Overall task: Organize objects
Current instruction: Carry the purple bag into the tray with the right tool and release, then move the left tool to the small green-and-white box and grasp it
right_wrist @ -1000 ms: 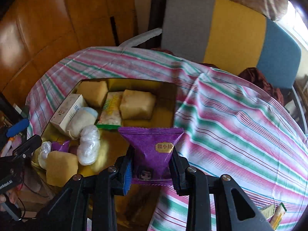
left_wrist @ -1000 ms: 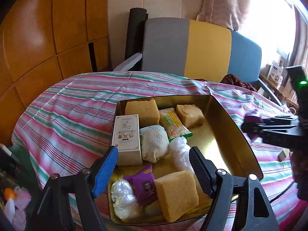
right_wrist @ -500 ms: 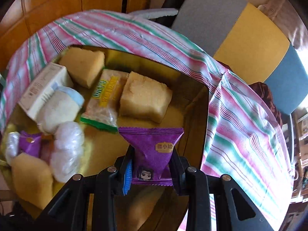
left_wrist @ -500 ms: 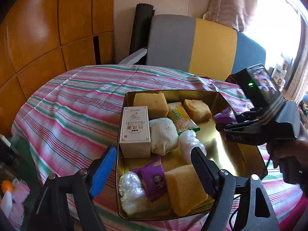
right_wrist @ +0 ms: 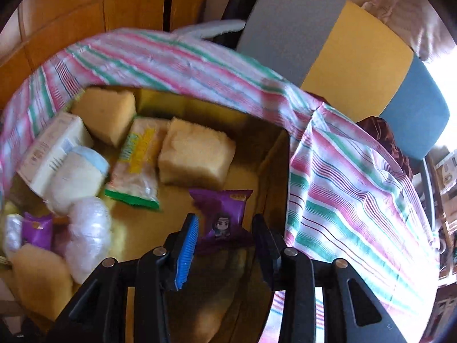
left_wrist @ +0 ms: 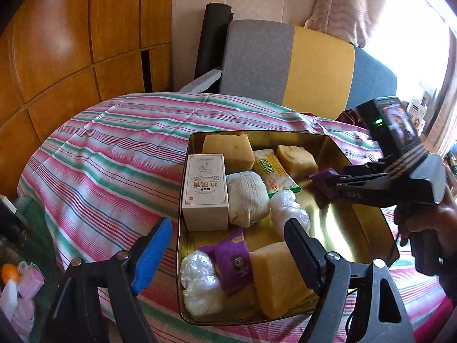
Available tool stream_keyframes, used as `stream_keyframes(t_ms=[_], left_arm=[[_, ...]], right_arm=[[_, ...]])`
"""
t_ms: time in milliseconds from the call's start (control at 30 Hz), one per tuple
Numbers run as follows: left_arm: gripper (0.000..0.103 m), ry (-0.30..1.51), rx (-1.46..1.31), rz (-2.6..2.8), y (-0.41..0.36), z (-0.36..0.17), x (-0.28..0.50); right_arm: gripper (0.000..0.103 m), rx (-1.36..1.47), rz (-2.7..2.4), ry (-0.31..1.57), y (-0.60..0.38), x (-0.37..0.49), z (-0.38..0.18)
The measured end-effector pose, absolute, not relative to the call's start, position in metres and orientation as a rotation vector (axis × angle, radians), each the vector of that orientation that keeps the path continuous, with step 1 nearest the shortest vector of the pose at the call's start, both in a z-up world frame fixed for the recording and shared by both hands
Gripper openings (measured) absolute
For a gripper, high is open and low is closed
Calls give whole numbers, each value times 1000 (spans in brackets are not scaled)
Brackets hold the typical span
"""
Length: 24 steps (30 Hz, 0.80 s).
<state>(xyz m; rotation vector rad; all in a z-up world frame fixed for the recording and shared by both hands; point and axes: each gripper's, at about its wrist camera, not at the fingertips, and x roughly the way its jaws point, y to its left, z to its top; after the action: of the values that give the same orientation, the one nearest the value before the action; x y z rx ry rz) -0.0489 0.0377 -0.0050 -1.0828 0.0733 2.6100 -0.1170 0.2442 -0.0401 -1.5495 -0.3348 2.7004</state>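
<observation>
A gold tin (left_wrist: 368, 225) sits on the striped tablecloth and holds yellow sponge blocks, a white box (left_wrist: 204, 188), a green-edged snack pack (left_wrist: 271, 171), white wrapped bundles and a purple packet (left_wrist: 237, 265). My right gripper (right_wrist: 224, 235) is open over the tin's right side; a second purple packet (right_wrist: 224, 217) lies loose between its fingers, by the sponge block (right_wrist: 194, 154). In the left wrist view the right gripper (left_wrist: 332, 181) reaches in from the right. My left gripper (left_wrist: 225, 245) is open and empty above the tin's near edge.
The striped tablecloth (left_wrist: 114, 154) covers a round table. A grey, yellow and blue chair back (left_wrist: 300, 65) stands behind it. Wooden wall panels (left_wrist: 71, 43) are at the left. Small items (left_wrist: 17, 283) lie off the table's left edge.
My right gripper moved over the tin, lowered, and opened; the purple packet left its grip and now rests in the tin. My left gripper shifted slightly left.
</observation>
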Motion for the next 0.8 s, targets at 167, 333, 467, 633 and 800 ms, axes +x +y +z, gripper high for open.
stream_keyframes(t_ms=[167, 333, 467, 633, 800], left_arm=[[82, 83, -1064, 2610, 39, -2, -45], [82, 99, -1036, 2600, 43, 3, -40], [82, 120, -1014, 2586, 50, 7, -35], [82, 149, -997, 2563, 61, 11, -29], [82, 185, -981, 2540, 73, 14, -23]], right_arm=[[40, -1466, 2780, -77, 263, -79, -13], [41, -1432, 2769, 109, 300, -40, -2], [41, -1399, 2712, 161, 328, -11, 3], [41, -1360, 2612, 224, 369, 22, 1], [41, -1320, 2510, 320, 410, 48, -5]])
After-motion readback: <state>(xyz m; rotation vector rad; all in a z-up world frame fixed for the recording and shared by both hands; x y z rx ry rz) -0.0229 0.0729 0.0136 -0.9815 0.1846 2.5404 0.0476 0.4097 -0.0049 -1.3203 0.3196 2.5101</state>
